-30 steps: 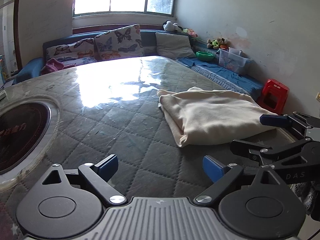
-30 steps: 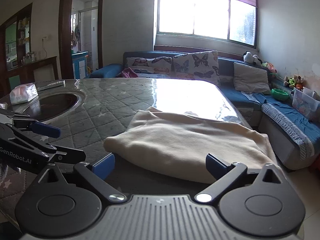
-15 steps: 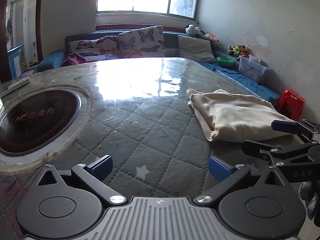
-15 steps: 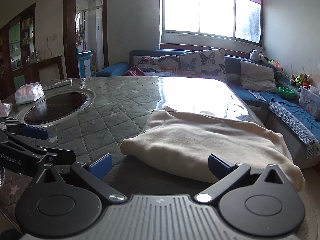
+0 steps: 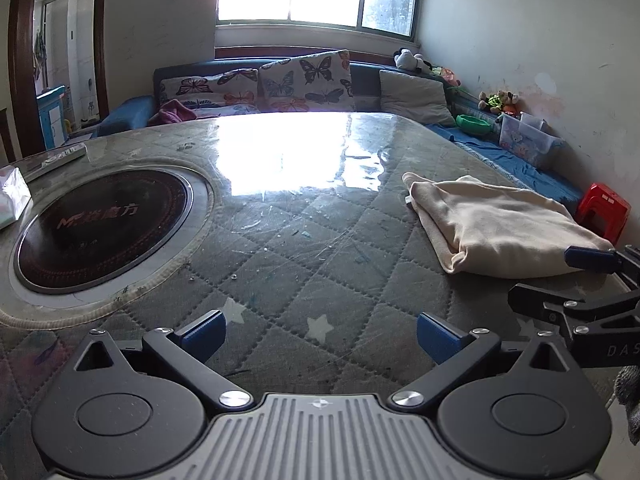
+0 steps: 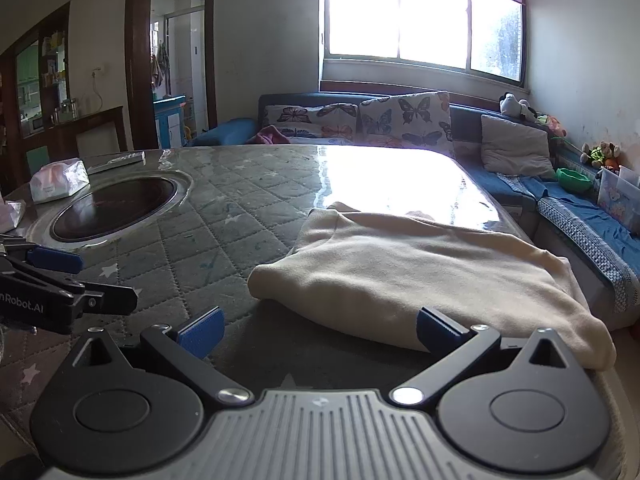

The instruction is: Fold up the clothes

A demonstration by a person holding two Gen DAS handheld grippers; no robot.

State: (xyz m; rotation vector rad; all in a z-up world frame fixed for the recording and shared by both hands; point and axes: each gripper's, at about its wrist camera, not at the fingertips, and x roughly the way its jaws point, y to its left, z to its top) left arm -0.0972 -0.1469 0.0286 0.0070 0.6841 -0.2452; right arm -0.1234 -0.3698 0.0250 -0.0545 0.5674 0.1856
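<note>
Legibly, the dark round cooktop point(image 5: 102, 226) set into the counter point(image 5: 280, 248) bears "MF" plus Chinese characters. Left gripper point(image 5: 320, 332) reads "nRobot.AI" in the right wrist view; right gripper point(image 6: 318, 330) reads "DAS" in the left wrist view. Both grippers gape wide, holding nothing. Folded cream garment point(image 6: 420, 268) lies right of the cooktop, at the counter's edge. Clear bin point(image 5: 528, 142) beyond the garment: contents unreadable.
</note>
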